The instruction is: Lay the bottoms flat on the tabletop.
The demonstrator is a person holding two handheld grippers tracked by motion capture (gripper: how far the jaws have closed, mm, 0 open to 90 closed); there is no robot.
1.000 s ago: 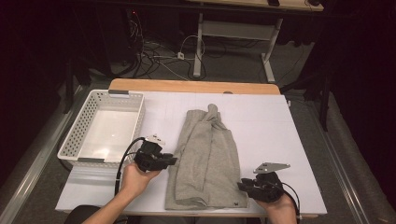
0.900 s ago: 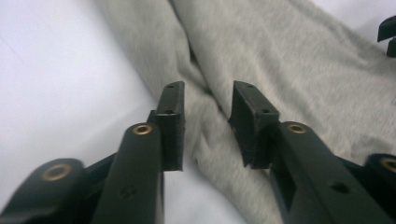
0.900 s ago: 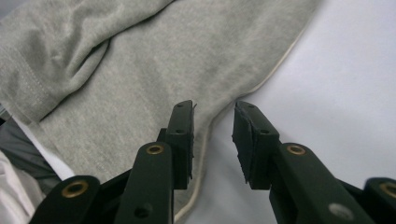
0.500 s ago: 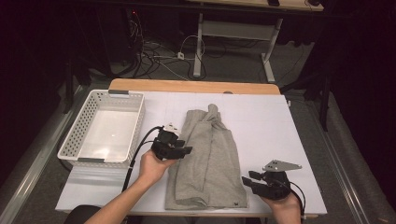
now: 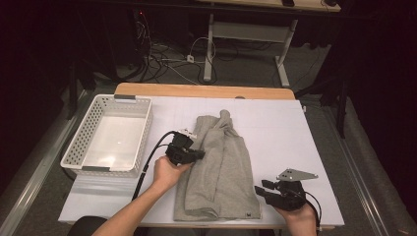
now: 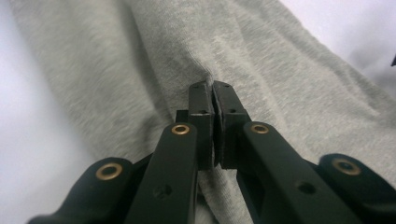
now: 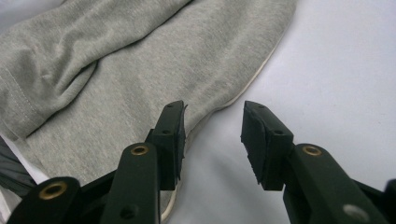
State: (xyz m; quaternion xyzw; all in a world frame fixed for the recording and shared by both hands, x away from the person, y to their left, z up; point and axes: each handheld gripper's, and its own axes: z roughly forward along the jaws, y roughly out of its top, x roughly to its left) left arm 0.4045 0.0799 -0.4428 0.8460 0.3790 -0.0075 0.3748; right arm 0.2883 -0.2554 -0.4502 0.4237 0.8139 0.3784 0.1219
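A grey knit garment [image 5: 221,167] lies folded lengthwise into a long strip at the centre of the frame, its narrow bunched end toward the top, its wider hemmed end at the bottom edge.

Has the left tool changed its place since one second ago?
Yes. The left tool went away from the person, further along the white basket, onto the grey garment, and has just closed on a fold.

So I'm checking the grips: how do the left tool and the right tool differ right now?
The left tool has just closed, pinching a fold of the grey garment at its left edge; the right tool stands open, gripping nothing. The left sits partway up the garment, the right by its near right corner. Both are black, hand-held, and low over the white table.
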